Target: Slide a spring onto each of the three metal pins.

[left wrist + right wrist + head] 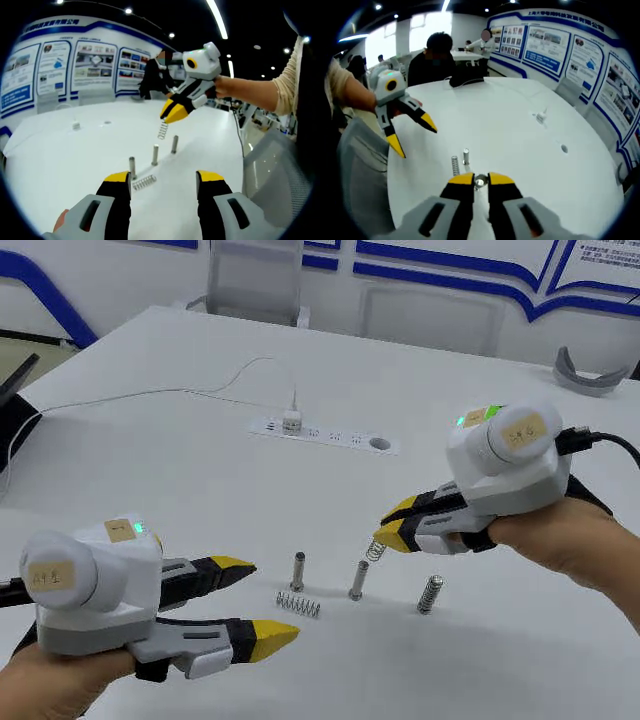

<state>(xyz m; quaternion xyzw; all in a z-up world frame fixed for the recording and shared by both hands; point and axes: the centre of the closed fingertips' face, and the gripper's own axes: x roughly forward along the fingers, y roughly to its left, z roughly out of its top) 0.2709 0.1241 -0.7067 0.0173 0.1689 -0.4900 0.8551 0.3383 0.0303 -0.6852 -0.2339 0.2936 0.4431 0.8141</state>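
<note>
Three metal pins stand upright on the white table: the left pin (pixel 298 571), the middle pin (pixel 358 580) and the right pin (pixel 430 593), which wears a spring. My right gripper (pixel 392 525) is shut on the top of a spring (pixel 375 551) that hangs tilted just above the middle pin. From the right gripper view, that spring (pixel 480 181) shows end-on between the closed jaws. Another loose spring (pixel 298 605) lies flat in front of the left pin. My left gripper (pixel 255 602) is open with nothing in it, hovering just left of the loose spring (pixel 144 182).
A white power strip (pixel 322 434) with a plugged-in charger and cable lies further back on the table (pixel 150 470). A grey curved band (pixel 590 375) rests at the far right edge. A chair (pixel 255 280) stands behind the table. People sit at another table (pixel 465 57).
</note>
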